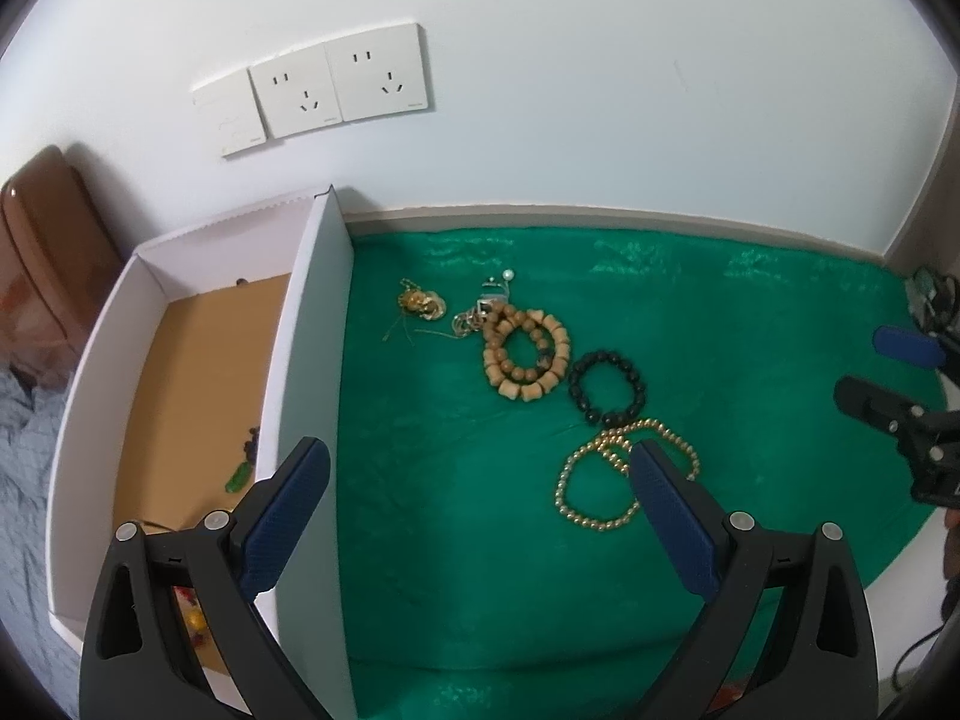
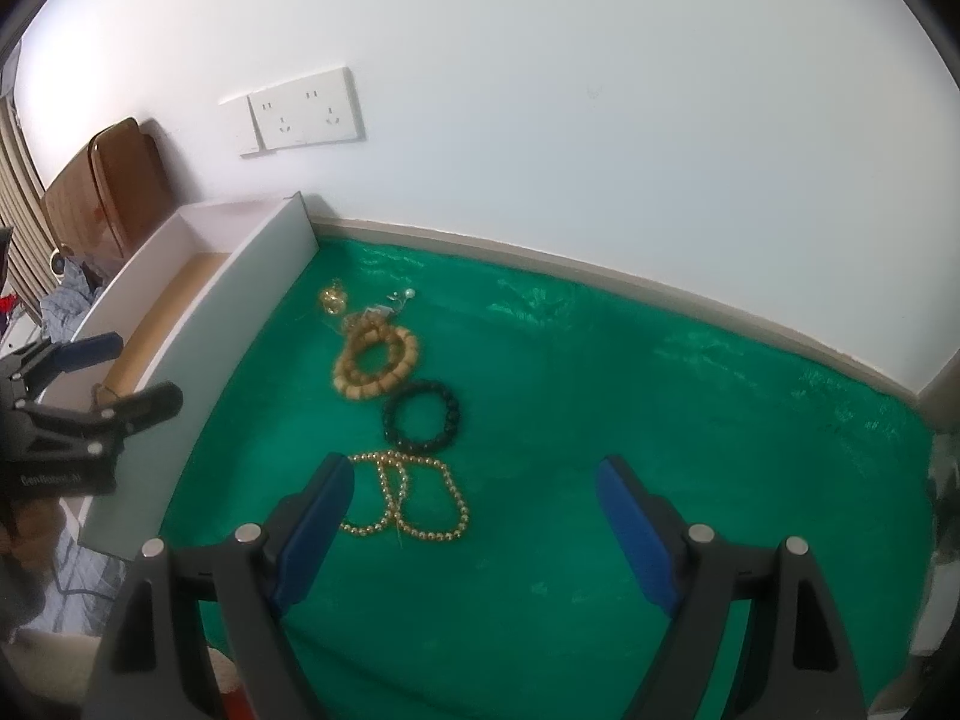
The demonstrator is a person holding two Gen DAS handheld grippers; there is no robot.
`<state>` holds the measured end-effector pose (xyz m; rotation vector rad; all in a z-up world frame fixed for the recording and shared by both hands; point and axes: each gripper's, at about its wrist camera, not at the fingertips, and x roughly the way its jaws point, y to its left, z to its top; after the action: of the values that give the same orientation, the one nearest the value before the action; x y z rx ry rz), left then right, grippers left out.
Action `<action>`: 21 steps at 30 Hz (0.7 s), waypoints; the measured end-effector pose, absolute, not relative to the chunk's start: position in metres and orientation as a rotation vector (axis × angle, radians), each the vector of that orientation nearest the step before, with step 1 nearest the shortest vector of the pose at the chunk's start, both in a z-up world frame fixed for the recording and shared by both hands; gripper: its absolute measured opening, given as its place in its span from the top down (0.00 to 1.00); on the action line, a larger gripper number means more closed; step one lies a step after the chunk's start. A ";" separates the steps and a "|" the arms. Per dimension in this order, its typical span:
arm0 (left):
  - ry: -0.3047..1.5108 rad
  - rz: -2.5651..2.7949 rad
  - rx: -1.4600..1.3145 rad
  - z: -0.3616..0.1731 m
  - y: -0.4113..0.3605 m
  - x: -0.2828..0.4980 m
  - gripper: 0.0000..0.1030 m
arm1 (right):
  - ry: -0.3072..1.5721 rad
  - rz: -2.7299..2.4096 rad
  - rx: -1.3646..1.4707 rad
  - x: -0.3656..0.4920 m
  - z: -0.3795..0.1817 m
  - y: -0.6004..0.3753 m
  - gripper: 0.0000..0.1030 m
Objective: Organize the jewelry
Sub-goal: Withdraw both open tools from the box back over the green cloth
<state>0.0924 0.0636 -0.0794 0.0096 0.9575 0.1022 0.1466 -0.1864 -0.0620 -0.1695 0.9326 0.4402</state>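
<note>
**Jewelry laid out on green cloth, both grippers empty above it**

The jewelry lies in a loose diagonal line at the middle of the left wrist view: a gold bead strand (image 1: 624, 474) lowest, a black bead bracelet (image 1: 607, 387) just above it, then a wooden bead bracelet (image 1: 527, 354), and at the upper end a tangle of small gold pieces (image 1: 422, 305) with a pearl-tipped item, too small to read clearly. All rest on the green cloth (image 1: 456, 510), which has open room to the lower centre and to the right of the line.

The left gripper (image 1: 477, 516) hangs with its jaws spread wide and nothing between them; its right finger overlaps the gold strand in the picture, though contact cannot be judged. The right gripper (image 2: 474, 531) is likewise released and empty, its left finger near the strand's edge.

At the left of the frame stands a white box (image 1: 315, 324) with a brown floor, its tall near wall bordering the cloth; a few small pieces, one green (image 1: 238, 476), lie inside. The left gripper's left finger sits over that wall. Behind, a white wall with sockets (image 1: 342, 87) closes off the cloth's far edge. A brown headboard (image 1: 42, 240) shows at the far left.
</note>
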 end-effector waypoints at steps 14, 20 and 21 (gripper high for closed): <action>1.100 0.127 0.004 -0.121 0.061 0.106 0.03 | 1.020 0.416 -0.171 0.154 -0.086 -0.199 0.18; 1.184 0.103 0.013 -0.137 0.055 0.121 0.03 | 1.097 0.415 -0.134 0.163 -0.105 -0.205 0.18; 1.209 0.107 0.000 -0.142 0.057 0.126 0.03 | 1.103 0.414 -0.128 0.165 -0.107 -0.206 0.18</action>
<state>0.1255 0.0571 -0.1421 -0.0002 1.2094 0.1073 0.1646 -0.2064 -0.1069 -0.1284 1.1031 0.4142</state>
